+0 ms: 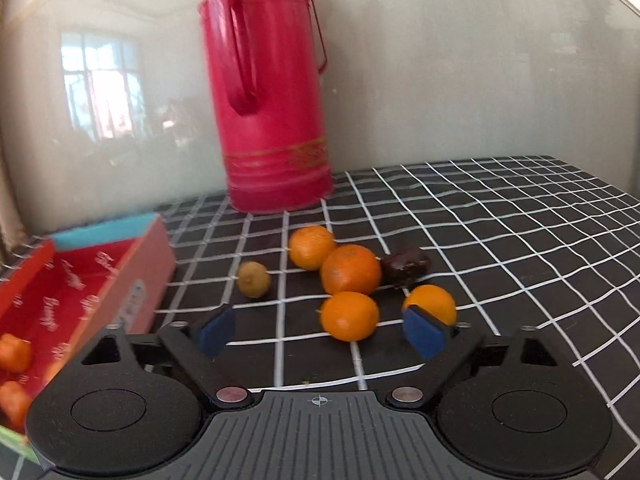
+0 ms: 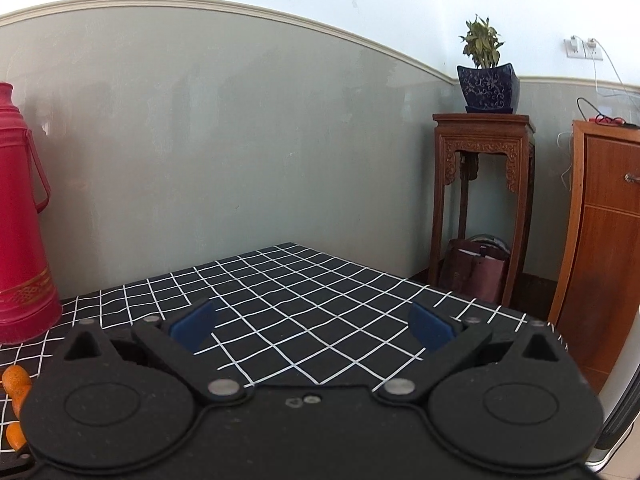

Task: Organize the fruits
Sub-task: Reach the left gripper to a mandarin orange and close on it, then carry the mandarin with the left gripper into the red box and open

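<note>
Left wrist view is showing the left gripper (image 1: pixel 320 330) gaping wide and empty, the nearest orange (image 1: pixel 349 315) sitting just beyond its pads at twelve o'clock; the red box (image 1: pixel 132 276) is waiting at nine o'clock. The right gripper (image 2: pixel 314 326), also wide, is hovering farther off.

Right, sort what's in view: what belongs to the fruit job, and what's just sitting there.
Job:
- oranges
- small yellow-brown fruit
- dark fruit
- red box, some orange fruit already inside
- left hand-held gripper, open

Just there:
- red thermos
- potted plant
- wooden stand
</note>
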Motion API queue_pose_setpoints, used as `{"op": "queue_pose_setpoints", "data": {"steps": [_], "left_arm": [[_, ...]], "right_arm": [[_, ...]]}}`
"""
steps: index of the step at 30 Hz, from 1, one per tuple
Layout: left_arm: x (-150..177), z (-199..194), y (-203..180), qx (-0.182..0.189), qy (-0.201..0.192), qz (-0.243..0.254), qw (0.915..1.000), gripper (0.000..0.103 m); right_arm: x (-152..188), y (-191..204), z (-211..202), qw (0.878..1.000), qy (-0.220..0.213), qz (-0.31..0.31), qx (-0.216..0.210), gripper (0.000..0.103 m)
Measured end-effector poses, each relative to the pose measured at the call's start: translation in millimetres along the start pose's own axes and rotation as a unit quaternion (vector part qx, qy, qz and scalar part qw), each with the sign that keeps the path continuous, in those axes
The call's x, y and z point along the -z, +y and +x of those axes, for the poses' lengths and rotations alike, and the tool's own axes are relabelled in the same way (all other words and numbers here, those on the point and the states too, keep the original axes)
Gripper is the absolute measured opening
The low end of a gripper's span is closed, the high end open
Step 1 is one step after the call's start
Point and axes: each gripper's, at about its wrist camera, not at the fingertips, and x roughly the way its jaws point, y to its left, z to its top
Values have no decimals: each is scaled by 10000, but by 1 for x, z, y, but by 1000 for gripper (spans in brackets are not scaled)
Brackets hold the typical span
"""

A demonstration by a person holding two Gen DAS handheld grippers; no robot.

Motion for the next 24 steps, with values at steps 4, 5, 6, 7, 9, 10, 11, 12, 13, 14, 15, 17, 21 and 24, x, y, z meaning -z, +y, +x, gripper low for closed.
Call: {"op": "queue_pose_setpoints", "data": {"steps": [4,5,6,7,9,10,11,12,13,14,15,17,21,24], "left_arm": [[-4,15,1,59,195,-177,9996,80],[-5,17,2,92,259,-216,9994,79],[-5,21,2,158,345,-247,9990,72],[-5,24,2,230,430,-266,9985,67],[-5,28,3,335,518,-314,9976,54],[-4,29,2,339,520,-321,9976,52],[-4,28,1,345,511,-309,9976,48],[-4,27,0,350,496,-279,9978,41],[-3,26,-1,349,474,-242,9980,37],[-3,25,-3,331,453,-210,9982,35],[-3,25,-3,311,451,-207,9983,35],[-4,26,-2,285,440,-249,9983,35],[-5,20,-2,155,234,-143,9995,35],[-6,11,1,33,34,-75,10000,35]], "right_arm": [[-1,-4,1,10000,34,48,-43,97],[-1,-4,1,10000,29,63,-51,97],[-2,-5,1,9999,23,80,-56,97],[-2,-6,1,9999,19,95,-63,97],[-3,-7,1,9998,24,127,-120,97],[-2,-7,1,9998,31,144,-127,97],[-2,-8,0,9998,26,155,-133,97],[-2,-7,0,9998,15,157,-129,97],[-2,-7,0,9998,5,144,-115,97],[-2,-6,-1,9999,-7,122,-85,97],[-2,-6,-2,9999,-26,105,-52,97],[-2,-6,-3,9999,-55,93,-16,97],[-1,-5,-3,10000,-43,59,1,97],[-1,-3,-4,10000,-38,42,-23,97]]}}
